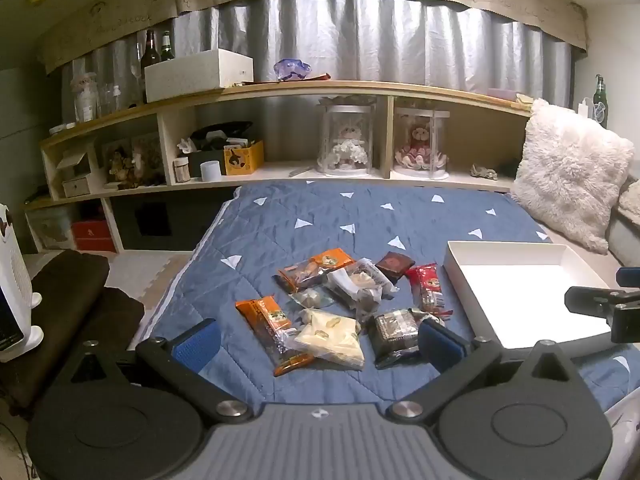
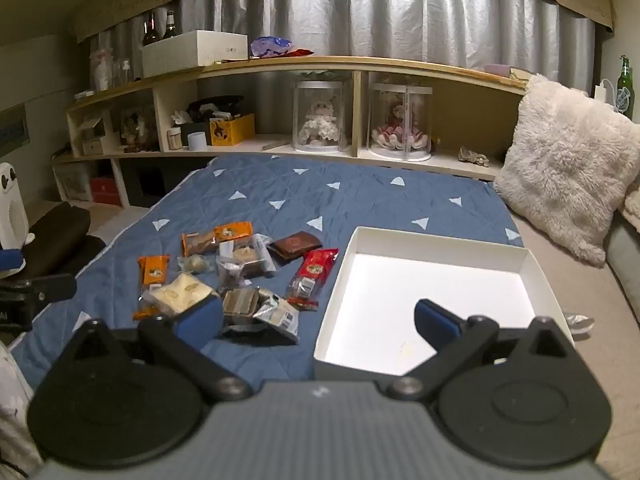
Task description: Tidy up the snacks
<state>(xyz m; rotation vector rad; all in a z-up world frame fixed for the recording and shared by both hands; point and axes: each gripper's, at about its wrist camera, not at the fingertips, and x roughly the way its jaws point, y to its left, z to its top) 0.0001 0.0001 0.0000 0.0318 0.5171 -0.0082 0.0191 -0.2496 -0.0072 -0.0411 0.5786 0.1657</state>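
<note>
Grey curtains hang behind a wooden shelf; a blue quilted bed and white pillow sit below.

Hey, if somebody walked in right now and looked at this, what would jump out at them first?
Probably the heap of snack packets lying loose in the middle of the blue quilt, orange, red and brown wrappers jumbled together. Right beside it, to the right, sits a bright white tray, empty. Both the left tool and the right tool hang open in the foreground, holding nothing.
</note>
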